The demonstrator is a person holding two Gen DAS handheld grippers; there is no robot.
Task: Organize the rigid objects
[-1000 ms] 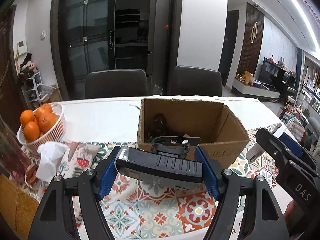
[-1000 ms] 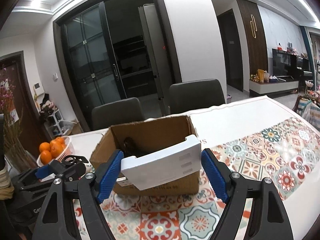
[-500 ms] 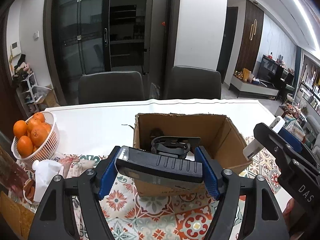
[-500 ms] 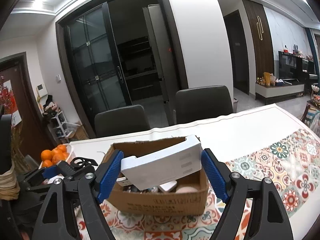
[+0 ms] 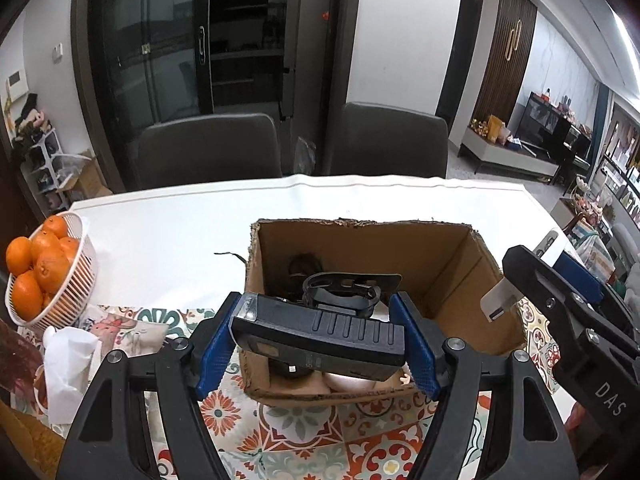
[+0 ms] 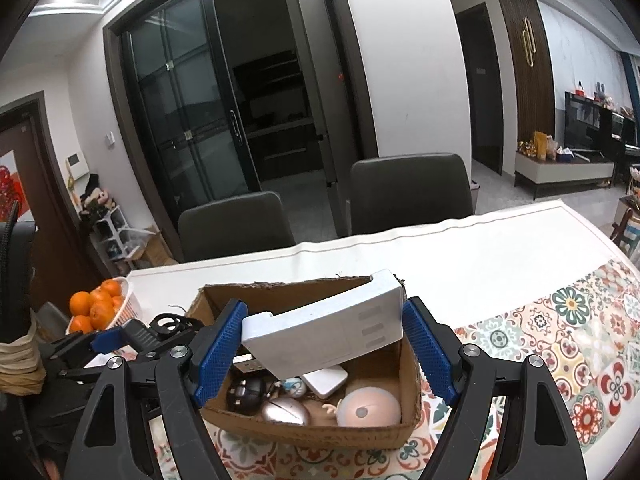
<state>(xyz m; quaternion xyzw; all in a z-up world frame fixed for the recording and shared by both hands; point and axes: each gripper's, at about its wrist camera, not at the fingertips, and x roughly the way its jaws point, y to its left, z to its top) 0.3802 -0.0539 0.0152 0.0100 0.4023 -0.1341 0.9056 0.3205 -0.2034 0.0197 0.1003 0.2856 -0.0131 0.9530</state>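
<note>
My left gripper (image 5: 318,340) is shut on a black ribbed device (image 5: 320,336) with a strap mount on top, held over the near edge of an open cardboard box (image 5: 452,280). My right gripper (image 6: 322,344) is shut on a white plastic device (image 6: 324,336), held above the same box (image 6: 304,432). The box holds several small items: a white adapter (image 6: 325,379), a silver mouse (image 6: 286,410), a pinkish round item (image 6: 368,402) and a dark round object (image 6: 244,394). The right gripper also shows in the left wrist view (image 5: 560,300).
A white basket of oranges (image 5: 44,276) stands on the table's left; it also shows in the right wrist view (image 6: 100,308). A crumpled white tissue (image 5: 66,364) lies near it. A patterned mat (image 6: 560,340) covers the near table. Two dark chairs (image 5: 208,156) stand behind.
Both grippers have risen and moved in over the box with their objects still held. The box's inside and its contents now show in the right wrist view.
</note>
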